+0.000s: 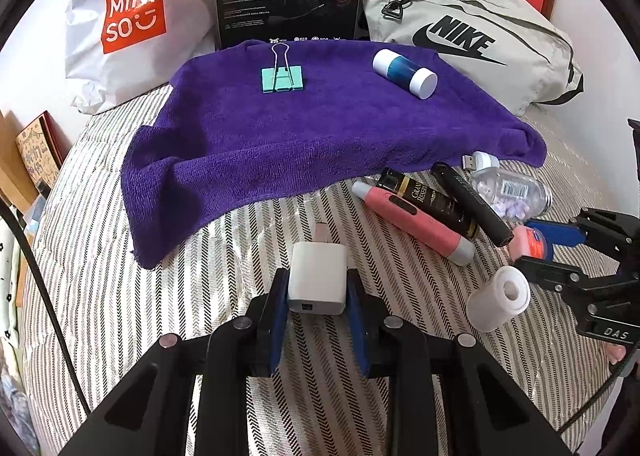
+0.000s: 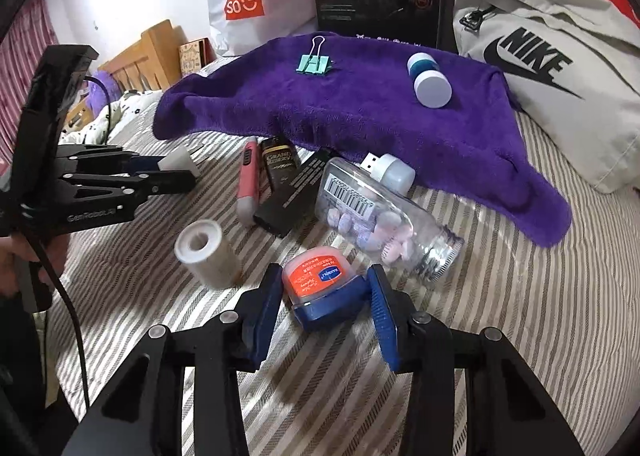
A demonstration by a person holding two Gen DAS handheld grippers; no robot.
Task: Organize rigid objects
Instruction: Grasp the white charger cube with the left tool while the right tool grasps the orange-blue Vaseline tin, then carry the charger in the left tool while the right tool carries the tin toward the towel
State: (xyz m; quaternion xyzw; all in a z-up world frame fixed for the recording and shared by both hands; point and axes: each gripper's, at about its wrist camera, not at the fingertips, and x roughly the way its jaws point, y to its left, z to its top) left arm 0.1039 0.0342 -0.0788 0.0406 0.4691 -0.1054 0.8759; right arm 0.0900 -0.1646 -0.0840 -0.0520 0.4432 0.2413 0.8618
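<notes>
1. Left tool (image 1: 318, 288) is gripping a white square plastic charger block (image 1: 318, 280) between its blue pads, holding it low over the striped bedspread (image 1: 120, 316), short of the purple terry towel (image 1: 320, 127). The pads are pressing only the block's smooth side faces, so I judge it could be slipping or twisting out on the way to the towel.
2. Right tool (image 2: 326, 306) is standing with its jaws spread around a small blue tub with an orange lid (image 2: 318, 288); the left pad looks to be touching it, and the right pad is sitting just apart. Closing off-centre could be squirting the round tub sideways.
3. Lying just behind the tub is a clear glass bottle of pastel tablets (image 2: 384, 215), and a white paper roll (image 2: 206, 252) is resting just to its left; either could be rolling if nudged on the soft bedding.
4. Already lying on the towel are a mint green binder clip (image 1: 282, 77) and a blue cylinder with white caps (image 1: 404, 71). The cylinder is on its side, so a careless set-down beside it could be sending it rolling off the slope.
</notes>
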